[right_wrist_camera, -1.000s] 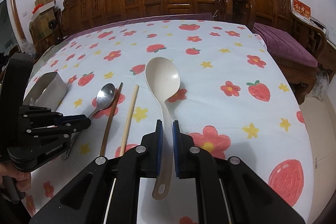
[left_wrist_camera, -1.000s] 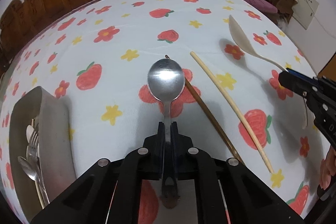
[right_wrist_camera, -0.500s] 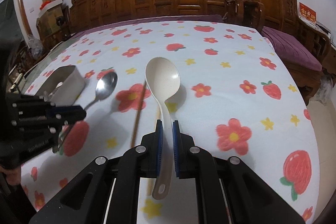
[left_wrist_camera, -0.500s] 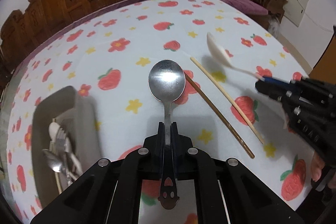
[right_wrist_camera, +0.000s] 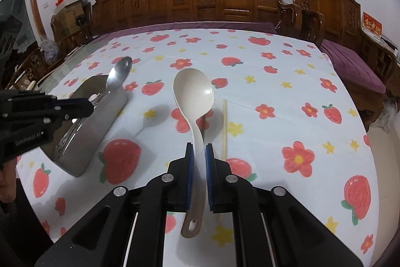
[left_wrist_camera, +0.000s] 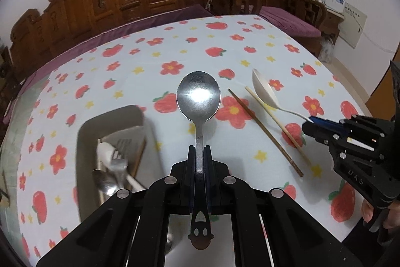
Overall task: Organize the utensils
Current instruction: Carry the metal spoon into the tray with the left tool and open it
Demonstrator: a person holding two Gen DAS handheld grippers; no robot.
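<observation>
Left gripper [left_wrist_camera: 199, 162] clamped tight on the thin neck of a metal spoon [left_wrist_camera: 198, 99], bowl forward, lifted clear of the desk [left_wrist_camera: 275, 41]. Right gripper [right_wrist_camera: 199, 159] closed on the handle of a white plastic spoon [right_wrist_camera: 193, 94], likewise raised, bowl forward.

Metal spoon: stiff, smooth, probably slippery; narrow handle likely to pivot in the fingers unless gripped near its middle, as here. Plastic spoon: light, rigid, large bowl making it nose-heavy; held roughly mid-handle, which looks a sound place. Neither fragile, by the look of them.

Metal tray [left_wrist_camera: 85, 131] near the left edge of the desk, holding a fork, at least one metal spoon and a white spoon, loosely heaped; exact count unclear through blur. Room apparently left for more.

Two chopsticks on the cloth between tray and right side of the desk: a dark chopstick [left_wrist_camera: 265, 131] and a pale chopstick [left_wrist_camera: 277, 126], roughly parallel, just beside each other, not yet collected.
</observation>
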